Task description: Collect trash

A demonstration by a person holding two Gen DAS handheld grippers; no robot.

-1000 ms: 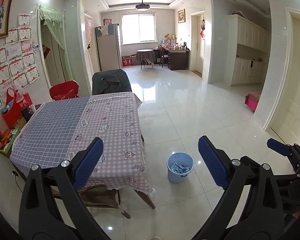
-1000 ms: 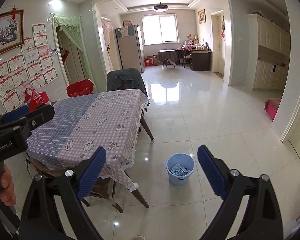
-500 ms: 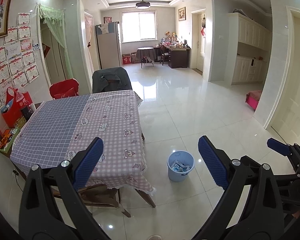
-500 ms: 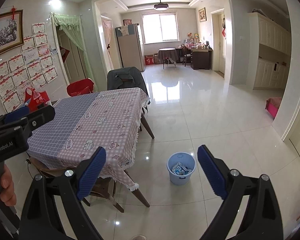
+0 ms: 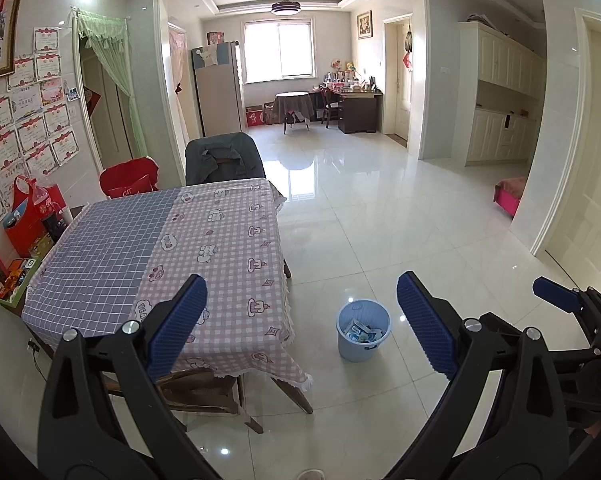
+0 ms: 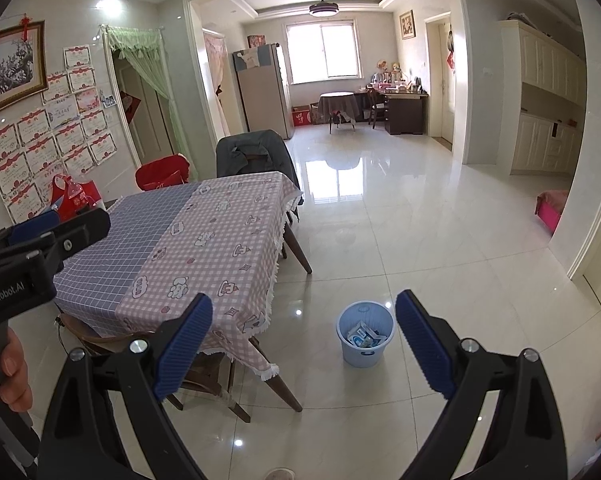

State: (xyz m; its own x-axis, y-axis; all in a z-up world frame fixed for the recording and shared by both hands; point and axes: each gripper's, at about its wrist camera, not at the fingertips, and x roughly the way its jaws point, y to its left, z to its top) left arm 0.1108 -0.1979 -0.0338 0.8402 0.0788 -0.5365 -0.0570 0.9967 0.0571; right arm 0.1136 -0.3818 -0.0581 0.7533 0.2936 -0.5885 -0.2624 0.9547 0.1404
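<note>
Nothing shifted; round plastic bin (image 5: 363, 336).

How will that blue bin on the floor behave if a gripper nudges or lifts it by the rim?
The blue bin looks like thin plastic holding only a few wrappers, so it is probably light. On the glossy tile floor it would likely slide rather than resist a nudge. Its base is narrower than its rim, so a high push might tip it.
</note>
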